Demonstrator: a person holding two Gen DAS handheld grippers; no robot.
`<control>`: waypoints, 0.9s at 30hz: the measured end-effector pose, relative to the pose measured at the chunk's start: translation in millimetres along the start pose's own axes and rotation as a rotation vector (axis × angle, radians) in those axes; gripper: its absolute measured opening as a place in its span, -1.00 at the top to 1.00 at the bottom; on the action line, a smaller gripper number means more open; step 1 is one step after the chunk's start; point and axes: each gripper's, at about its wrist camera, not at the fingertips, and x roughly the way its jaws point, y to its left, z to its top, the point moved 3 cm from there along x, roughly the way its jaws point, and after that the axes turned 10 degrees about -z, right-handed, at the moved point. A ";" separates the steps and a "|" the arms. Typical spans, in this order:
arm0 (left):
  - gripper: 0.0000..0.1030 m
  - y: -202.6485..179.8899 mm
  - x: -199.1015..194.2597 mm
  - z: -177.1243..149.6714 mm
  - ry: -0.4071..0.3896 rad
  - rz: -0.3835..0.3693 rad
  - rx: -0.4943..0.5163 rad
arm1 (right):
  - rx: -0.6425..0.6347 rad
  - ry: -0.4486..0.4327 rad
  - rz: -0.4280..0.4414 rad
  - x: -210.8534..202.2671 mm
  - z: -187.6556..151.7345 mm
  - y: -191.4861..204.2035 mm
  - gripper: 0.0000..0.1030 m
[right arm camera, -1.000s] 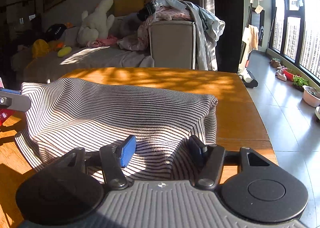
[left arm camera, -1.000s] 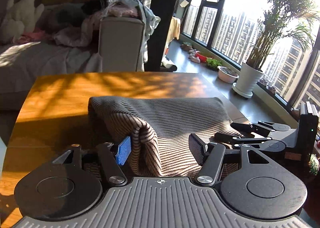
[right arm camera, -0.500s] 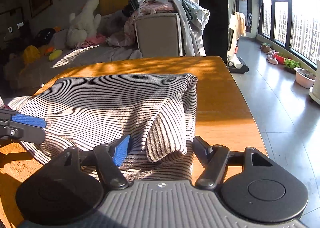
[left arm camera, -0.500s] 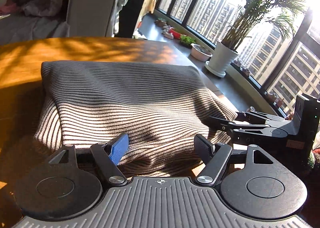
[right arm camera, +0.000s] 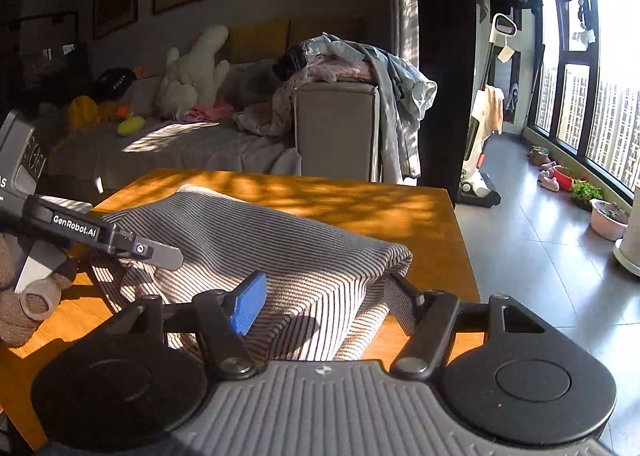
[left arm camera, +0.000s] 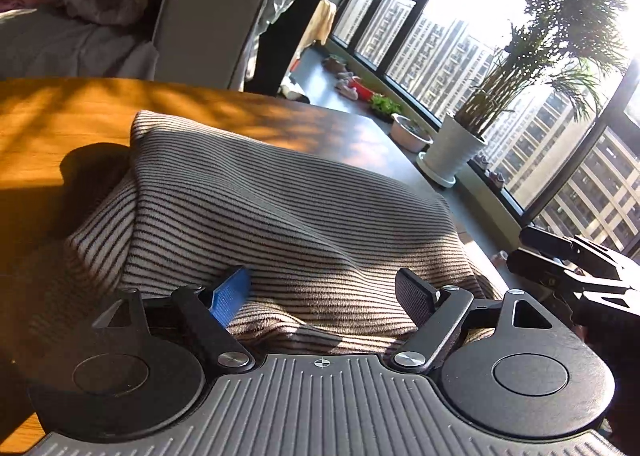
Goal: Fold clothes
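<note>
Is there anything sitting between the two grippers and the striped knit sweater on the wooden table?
Nothing visible. The striped knit sweater lies directly between the open fingers of the left gripper, whose jaws have just been opening. The right gripper also straddles the sweater's edge. Around the sweater, only bare wooden table shows.

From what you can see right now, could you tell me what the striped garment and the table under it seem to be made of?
The striped garment looks like a soft, matte knit, perhaps wool or cotton: fine dark stripes on a pale ground, thick rounded folds, a slightly fuzzy surface. The table appears to be wood or wood veneer with a smooth, lightly glossy finish: a warm orange tone carrying crisp sun patches. Which of the two, I cannot tell.
</note>
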 end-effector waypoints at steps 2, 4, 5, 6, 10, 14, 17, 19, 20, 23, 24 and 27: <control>-0.67 -2.9 -0.9 -2.9 0.003 0.011 0.015 | -0.014 0.012 -0.008 25.0 15.7 2.2 0.08; -0.67 -3.9 -1.9 -4.4 0.007 0.017 0.020 | -0.034 0.038 -0.026 58.3 28.8 6.8 0.10; -0.67 -2.8 -3.8 -4.4 0.007 0.014 0.012 | -0.047 0.048 -0.037 72.0 31.7 9.5 0.10; -0.67 -1.7 -5.8 -4.5 0.008 0.011 0.004 | -0.064 0.059 -0.054 87.4 33.6 12.8 0.10; -0.66 5.4 -14.1 -3.5 0.006 0.002 -0.021 | -0.142 0.143 -0.071 134.3 18.2 27.5 0.09; -0.57 17.1 -12.2 0.6 0.002 0.046 -0.026 | -0.110 0.134 -0.067 128.2 6.3 21.6 0.08; -0.52 23.5 -5.1 10.5 -0.010 0.040 -0.046 | -0.104 0.121 -0.085 112.1 -3.8 15.2 0.08; -0.52 25.4 2.9 19.0 -0.019 0.055 -0.044 | -0.085 0.120 -0.098 96.4 -11.9 11.1 0.07; -0.52 26.2 6.8 23.2 -0.023 0.063 -0.043 | -0.073 0.124 -0.094 89.5 -15.3 10.0 0.06; -0.52 23.4 14.6 30.0 -0.032 0.094 -0.019 | -0.056 0.144 -0.034 59.3 -27.7 12.3 0.06; -0.52 21.9 16.0 31.8 -0.034 0.102 -0.013 | -0.064 0.148 -0.002 49.2 -30.4 15.0 0.06; -0.55 9.2 8.1 29.5 -0.032 0.105 -0.001 | -0.083 0.135 0.079 22.6 -29.8 19.8 0.00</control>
